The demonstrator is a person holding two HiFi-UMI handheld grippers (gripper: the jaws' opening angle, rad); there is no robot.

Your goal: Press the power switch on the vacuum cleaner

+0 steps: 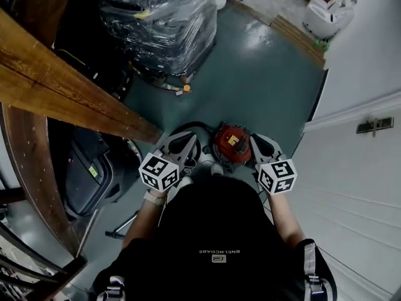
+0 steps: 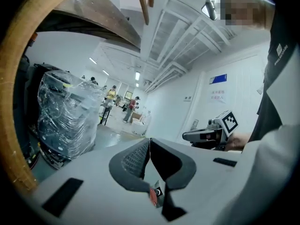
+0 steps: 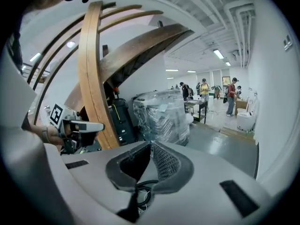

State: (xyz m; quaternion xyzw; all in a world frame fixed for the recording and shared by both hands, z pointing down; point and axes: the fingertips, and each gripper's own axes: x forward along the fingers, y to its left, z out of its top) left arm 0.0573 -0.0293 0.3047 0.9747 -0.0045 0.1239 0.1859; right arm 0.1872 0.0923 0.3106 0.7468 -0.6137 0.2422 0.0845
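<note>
The left gripper (image 2: 149, 142) has its jaws clenched, the dark ribbed pads meeting at their tips with nothing between them. The right gripper (image 3: 151, 145) is the same, its tips pressed together and empty. In the head view the left gripper (image 1: 183, 142) and the right gripper (image 1: 262, 144) are held side by side in front of the person's body, each with its marker cube nearest the person and its jaws pointing forward. The vacuum cleaner (image 1: 230, 144) stands on the floor (image 1: 263, 74) and shows between the two grippers in that view. It has a round red top with a small yellow patch, and a dark hose curves around its left side. Whether that patch is the power switch cannot be told. Neither gripper touches the vacuum cleaner. Both gripper views look out level across the room. Each camera catches the other gripper off to the side, held in a hand. Beyond the vacuum cleaner, a stack wrapped in clear plastic film (image 1: 160, 17) stands on the teal floor. It also shows in the left gripper view (image 2: 65, 118) and the right gripper view (image 3: 161, 116). To the person's left a wooden stair beam (image 1: 69, 89) slants across the view, with a dark case (image 1: 94, 174) beneath it. A white wall (image 1: 357, 187) runs along the right.
</note>
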